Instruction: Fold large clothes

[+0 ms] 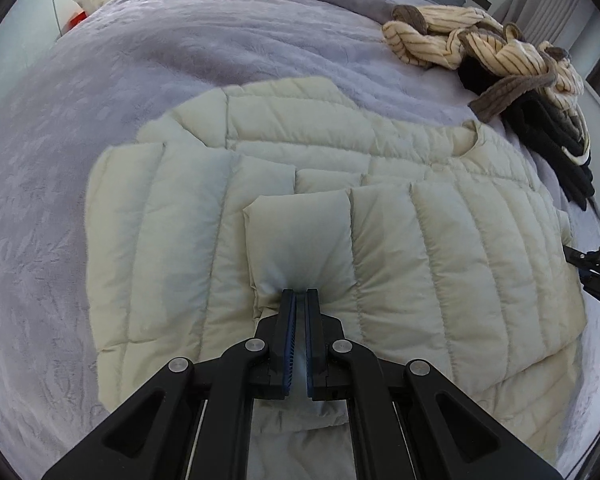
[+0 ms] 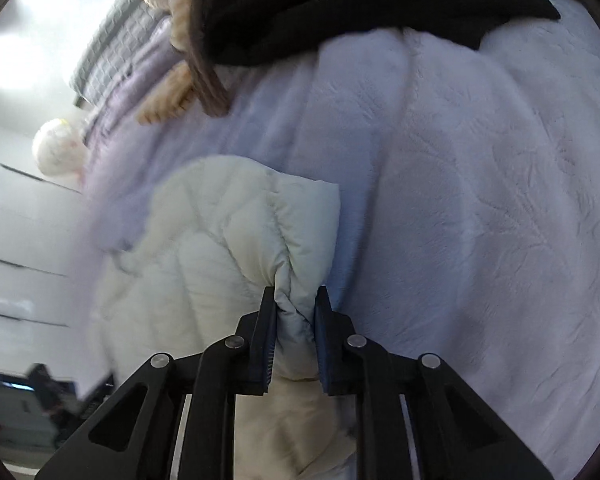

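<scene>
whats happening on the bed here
A person is folding a cream puffer jacket laid on a lilac bedspread, using a hand-held claw in each hand. The left claw is shut on a padded flap of the jacket, and the right claw pinches a bunched edge of it. A striped sweater and black clothes lie in a heap further back, not yet folded.

the quilted jacket [image 1: 332,216] lies flat on the bed [image 1: 100,120], with a heap of clothes [image 1: 500,64] behind it to the right (left-wrist view), also on the bed.
</scene>
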Action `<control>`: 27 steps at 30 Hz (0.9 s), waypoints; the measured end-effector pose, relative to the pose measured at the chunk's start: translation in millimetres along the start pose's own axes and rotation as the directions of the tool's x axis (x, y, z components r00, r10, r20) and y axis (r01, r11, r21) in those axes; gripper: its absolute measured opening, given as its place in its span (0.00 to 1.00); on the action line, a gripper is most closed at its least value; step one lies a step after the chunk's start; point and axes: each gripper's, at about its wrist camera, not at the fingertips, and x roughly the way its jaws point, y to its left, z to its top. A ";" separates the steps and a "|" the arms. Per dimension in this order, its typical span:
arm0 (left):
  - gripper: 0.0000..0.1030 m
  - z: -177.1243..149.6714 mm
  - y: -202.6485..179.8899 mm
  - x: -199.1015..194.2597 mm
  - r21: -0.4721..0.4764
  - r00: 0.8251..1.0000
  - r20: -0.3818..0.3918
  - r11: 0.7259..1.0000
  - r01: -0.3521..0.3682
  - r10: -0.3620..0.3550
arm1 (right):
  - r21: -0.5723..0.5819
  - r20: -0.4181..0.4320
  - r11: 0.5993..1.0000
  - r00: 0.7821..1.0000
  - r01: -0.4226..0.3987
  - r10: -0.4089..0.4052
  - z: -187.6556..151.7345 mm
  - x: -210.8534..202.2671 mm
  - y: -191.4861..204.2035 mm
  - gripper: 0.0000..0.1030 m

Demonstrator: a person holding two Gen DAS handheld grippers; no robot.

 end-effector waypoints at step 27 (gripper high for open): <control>0.04 -8.5 2.6 -63.4 0.001 0.999 0.025 1.000 -0.031 0.031 | -0.096 0.089 0.989 0.990 0.116 -0.107 -47.9 -71.1 25.2 0.38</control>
